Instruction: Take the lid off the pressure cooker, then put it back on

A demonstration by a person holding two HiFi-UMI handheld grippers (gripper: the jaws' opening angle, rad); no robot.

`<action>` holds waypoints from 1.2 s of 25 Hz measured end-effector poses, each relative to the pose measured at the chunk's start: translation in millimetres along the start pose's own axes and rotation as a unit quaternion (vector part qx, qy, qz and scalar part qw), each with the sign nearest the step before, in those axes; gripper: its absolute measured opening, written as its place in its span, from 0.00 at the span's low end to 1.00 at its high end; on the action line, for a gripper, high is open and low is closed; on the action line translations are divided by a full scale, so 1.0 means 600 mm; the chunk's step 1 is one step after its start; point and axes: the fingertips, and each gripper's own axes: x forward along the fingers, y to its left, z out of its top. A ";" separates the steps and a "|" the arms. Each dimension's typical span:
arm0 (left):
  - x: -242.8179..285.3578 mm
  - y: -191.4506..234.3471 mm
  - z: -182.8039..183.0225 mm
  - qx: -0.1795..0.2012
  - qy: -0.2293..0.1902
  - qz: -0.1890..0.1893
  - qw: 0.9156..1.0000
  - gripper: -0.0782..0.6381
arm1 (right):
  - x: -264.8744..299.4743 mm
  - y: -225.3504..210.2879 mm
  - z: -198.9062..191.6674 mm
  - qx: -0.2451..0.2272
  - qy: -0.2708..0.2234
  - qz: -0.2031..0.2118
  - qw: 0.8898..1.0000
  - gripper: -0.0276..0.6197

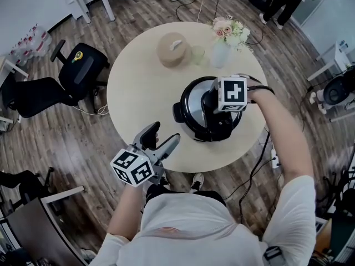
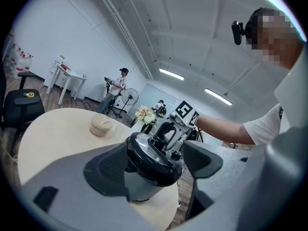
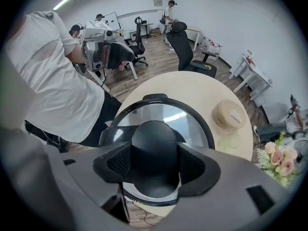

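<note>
Round table point(image 1: 138, 87), near edge: my right hand-held gripper point(image 3: 154, 163) points down, 2 pads clamped on lid knob point(image 3: 153, 143). The lid point(image 3: 185, 117) sits on the pressure cooker point(image 1: 187, 121). My left hand-held gripper point(image 1: 164, 135) is open and empty. Likely best: twist to unlock, then lift straight.

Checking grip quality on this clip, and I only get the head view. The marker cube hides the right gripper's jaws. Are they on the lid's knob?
Observer: Yes. In the right gripper view, the right gripper has both pads pressed against the black knob.
Operator: Is anything in the left gripper?
Observer: No. The left gripper view shows the left gripper with its jaws apart. The cooker is beyond them and not touched.
Operator: Is the lid seated?
Observer: It looks so. From the side, the lid rests on the pot body with no gap visible.
</note>
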 end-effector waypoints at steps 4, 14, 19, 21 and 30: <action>0.014 0.019 -0.006 -0.018 0.007 0.006 1.000 0.63 | 0.001 0.001 0.000 -0.002 -0.003 0.000 1.000 0.48; 0.096 0.136 -0.076 -0.212 0.043 0.003 0.976 0.63 | 0.002 0.001 0.000 -0.003 -0.004 0.005 1.000 0.48; 0.131 0.162 -0.107 -0.327 0.050 -0.037 0.943 0.63 | 0.002 0.001 0.001 -0.004 -0.004 0.008 1.000 0.48; 0.139 0.169 -0.117 -0.352 0.052 -0.045 0.933 0.62 | 0.002 0.000 0.001 -0.004 -0.003 0.008 1.000 0.48; 0.155 0.167 -0.118 -0.416 0.043 -0.091 0.904 0.41 | 0.004 0.001 -0.002 -0.006 -0.002 0.007 1.000 0.48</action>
